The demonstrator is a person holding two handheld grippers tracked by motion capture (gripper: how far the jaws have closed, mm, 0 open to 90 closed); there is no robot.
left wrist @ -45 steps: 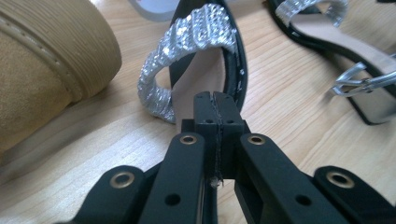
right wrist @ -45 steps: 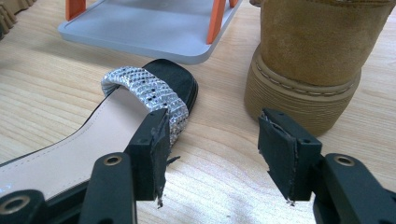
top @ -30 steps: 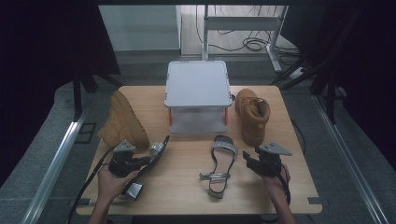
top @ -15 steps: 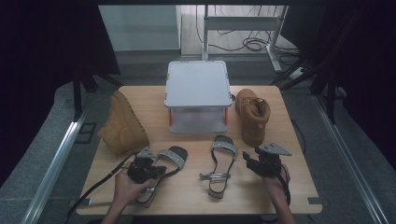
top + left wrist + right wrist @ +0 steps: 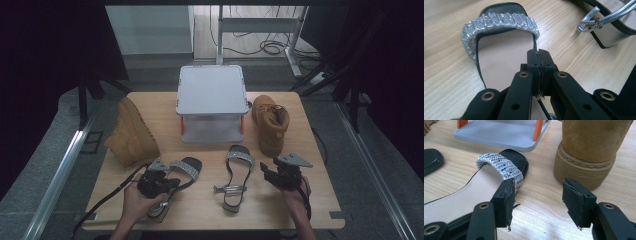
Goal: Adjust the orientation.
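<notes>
Your left gripper (image 5: 165,181) has dragged the left sandal (image 5: 499,50) toward the other sandal (image 5: 235,175) — jaws clamped on its thin strap, glittery silver band just ahead; your right gripper (image 5: 537,202) stands open, boot (image 5: 589,150) ahead.

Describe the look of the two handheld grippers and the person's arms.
Both grippers are black. The left gripper has two flat jaws on linkage arms with brass-ringed holes. The right gripper has the same build, its pads frayed at the edges. Each carries a grey three-cornered plate and trails a black cable. The forearms are bare, without sleeves.
</notes>
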